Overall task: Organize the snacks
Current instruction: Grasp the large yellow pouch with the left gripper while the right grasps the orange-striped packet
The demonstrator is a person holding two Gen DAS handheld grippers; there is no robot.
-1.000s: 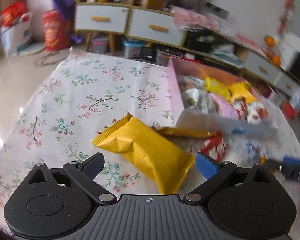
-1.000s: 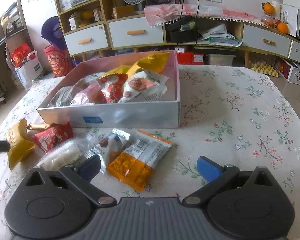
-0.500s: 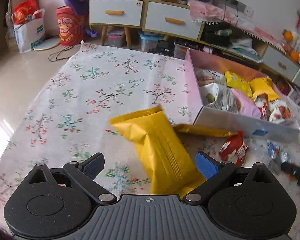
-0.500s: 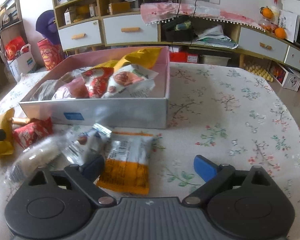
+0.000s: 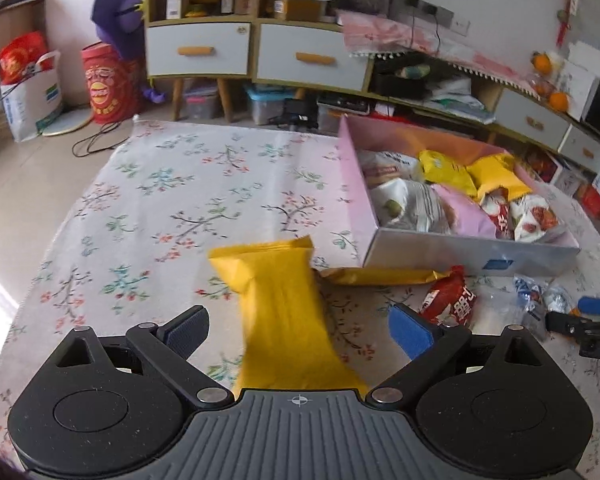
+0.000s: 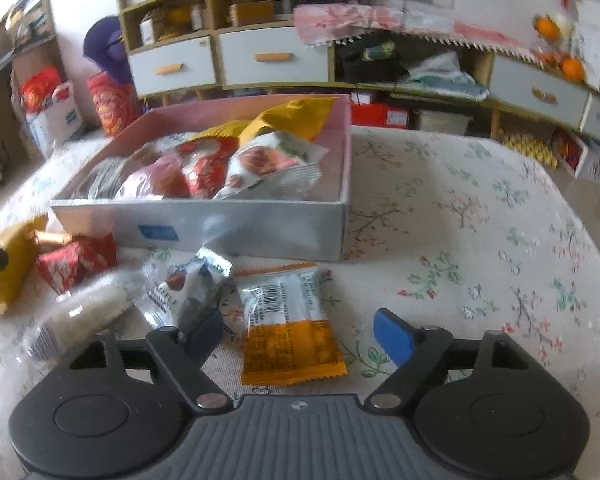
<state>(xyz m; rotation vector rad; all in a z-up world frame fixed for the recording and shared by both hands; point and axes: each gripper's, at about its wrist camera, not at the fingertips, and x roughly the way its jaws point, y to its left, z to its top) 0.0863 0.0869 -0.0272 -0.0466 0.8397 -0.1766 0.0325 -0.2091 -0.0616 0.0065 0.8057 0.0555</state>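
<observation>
A long yellow packet (image 5: 284, 312) lies on the flowered cloth, lengthwise between the wide-open fingers of my left gripper (image 5: 300, 328); neither pad touches it. My right gripper (image 6: 298, 336) straddles an orange-and-white packet (image 6: 288, 320), and its jaws are closing, with a gap left on both sides. Behind both stands the snack box (image 6: 220, 232), pink inside and silver in front, heaped with packets. The same box (image 5: 472, 252) is at the right in the left wrist view.
Loose on the cloth before the box are a red packet (image 6: 76, 264), a clear bag of white pieces (image 6: 96, 304), a silvery packet (image 6: 192, 288) and a thin gold packet (image 5: 380, 276). Drawers and shelves line the wall behind the table.
The yellow packet has come from slanting to lying straight between the left fingers. The right jaws have narrowed and now sit either side of the orange-and-white packet.
</observation>
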